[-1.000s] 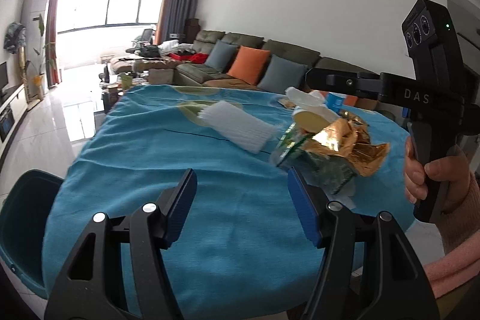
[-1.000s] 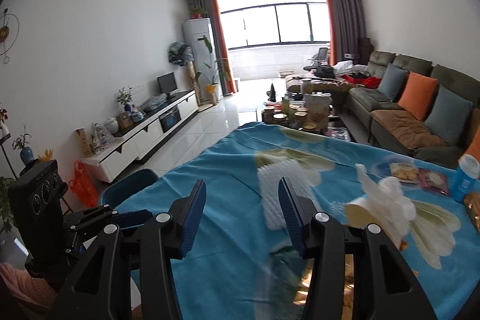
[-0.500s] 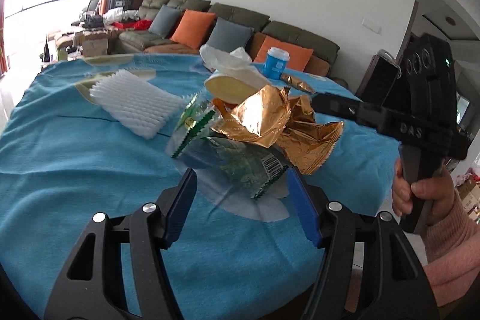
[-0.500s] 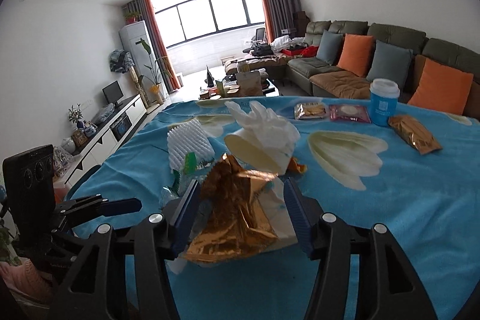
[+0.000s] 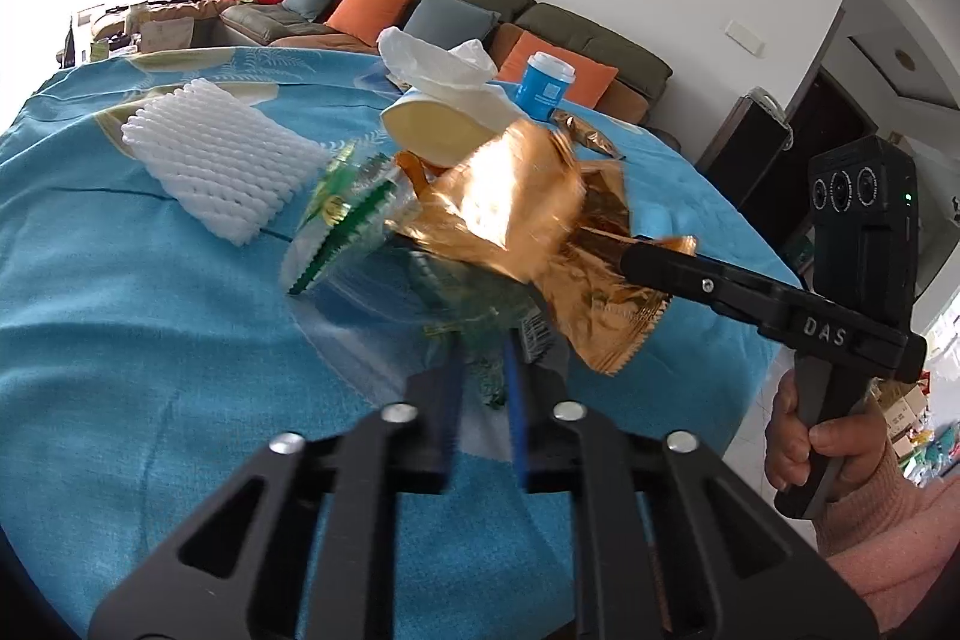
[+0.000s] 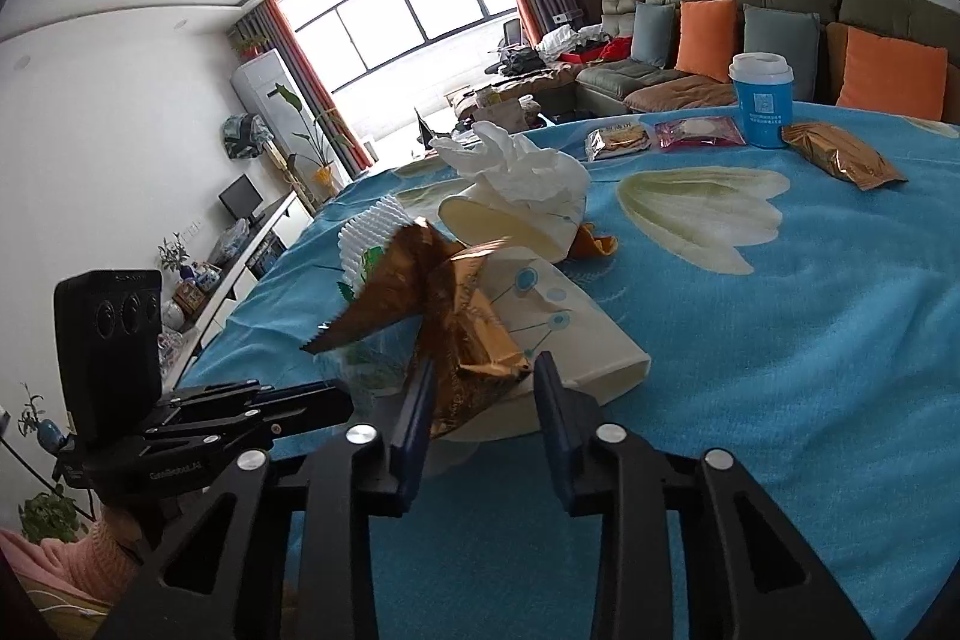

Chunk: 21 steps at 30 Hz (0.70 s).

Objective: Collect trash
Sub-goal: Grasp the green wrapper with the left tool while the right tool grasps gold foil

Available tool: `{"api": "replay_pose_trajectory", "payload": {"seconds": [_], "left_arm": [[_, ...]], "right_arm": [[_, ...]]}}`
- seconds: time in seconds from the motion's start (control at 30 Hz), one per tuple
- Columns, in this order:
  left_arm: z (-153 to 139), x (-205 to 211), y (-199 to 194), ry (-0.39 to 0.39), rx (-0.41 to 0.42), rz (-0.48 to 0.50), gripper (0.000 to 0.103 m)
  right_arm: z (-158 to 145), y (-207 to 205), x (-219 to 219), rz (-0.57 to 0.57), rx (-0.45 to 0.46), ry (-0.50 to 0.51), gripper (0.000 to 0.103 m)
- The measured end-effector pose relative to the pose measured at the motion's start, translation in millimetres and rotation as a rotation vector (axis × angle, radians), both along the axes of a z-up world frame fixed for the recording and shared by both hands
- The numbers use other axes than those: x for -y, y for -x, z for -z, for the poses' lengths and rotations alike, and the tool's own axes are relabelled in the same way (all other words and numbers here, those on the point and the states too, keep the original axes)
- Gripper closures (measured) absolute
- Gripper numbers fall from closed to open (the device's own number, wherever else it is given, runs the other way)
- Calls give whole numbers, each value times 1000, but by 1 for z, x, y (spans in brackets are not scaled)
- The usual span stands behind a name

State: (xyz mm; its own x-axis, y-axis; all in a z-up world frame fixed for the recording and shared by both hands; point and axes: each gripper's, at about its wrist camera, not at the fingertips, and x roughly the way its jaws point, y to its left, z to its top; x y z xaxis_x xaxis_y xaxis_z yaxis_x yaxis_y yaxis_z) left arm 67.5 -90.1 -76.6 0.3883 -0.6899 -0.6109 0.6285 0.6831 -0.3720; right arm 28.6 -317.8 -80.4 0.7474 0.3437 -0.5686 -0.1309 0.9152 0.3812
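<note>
A pile of trash lies on the blue tablecloth (image 5: 150, 340): a clear green-printed wrapper (image 5: 384, 244), a crumpled gold foil wrapper (image 5: 528, 220), a white foam net (image 5: 222, 160) and a tipped paper cup stuffed with tissue (image 5: 456, 112). My left gripper (image 5: 483, 382) is shut on the near edge of the green wrapper. My right gripper (image 6: 483, 388) has narrowed around the gold wrapper (image 6: 456, 310), with a gap still between its jaws. The right gripper also shows in the left wrist view (image 5: 660, 262), its tip at the gold wrapper.
A flattened white carton (image 6: 570, 328) lies under the gold wrapper. A blue lidded cup (image 6: 761, 100), a second gold packet (image 6: 840, 157) and small snack packets (image 6: 660, 136) sit at the far side of the table. A sofa (image 6: 750, 34) stands behind.
Both grippers moved in on the trash pile. The left gripper closed from wide open onto the green wrapper. The right gripper's jaws narrowed around the gold wrapper.
</note>
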Motion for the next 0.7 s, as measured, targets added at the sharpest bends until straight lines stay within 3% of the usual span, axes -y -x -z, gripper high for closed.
{"api": "replay_pose_trajectory", "payload": {"seconds": [0.13,0.7], "left_arm": [[-6,-5,5,20,26,10,102],[-39,-64,53,38,148,-45,102]], "right_arm": [[-4,2,2,3,18,-11,84],[-48,12,13,65,169,33,85]]}}
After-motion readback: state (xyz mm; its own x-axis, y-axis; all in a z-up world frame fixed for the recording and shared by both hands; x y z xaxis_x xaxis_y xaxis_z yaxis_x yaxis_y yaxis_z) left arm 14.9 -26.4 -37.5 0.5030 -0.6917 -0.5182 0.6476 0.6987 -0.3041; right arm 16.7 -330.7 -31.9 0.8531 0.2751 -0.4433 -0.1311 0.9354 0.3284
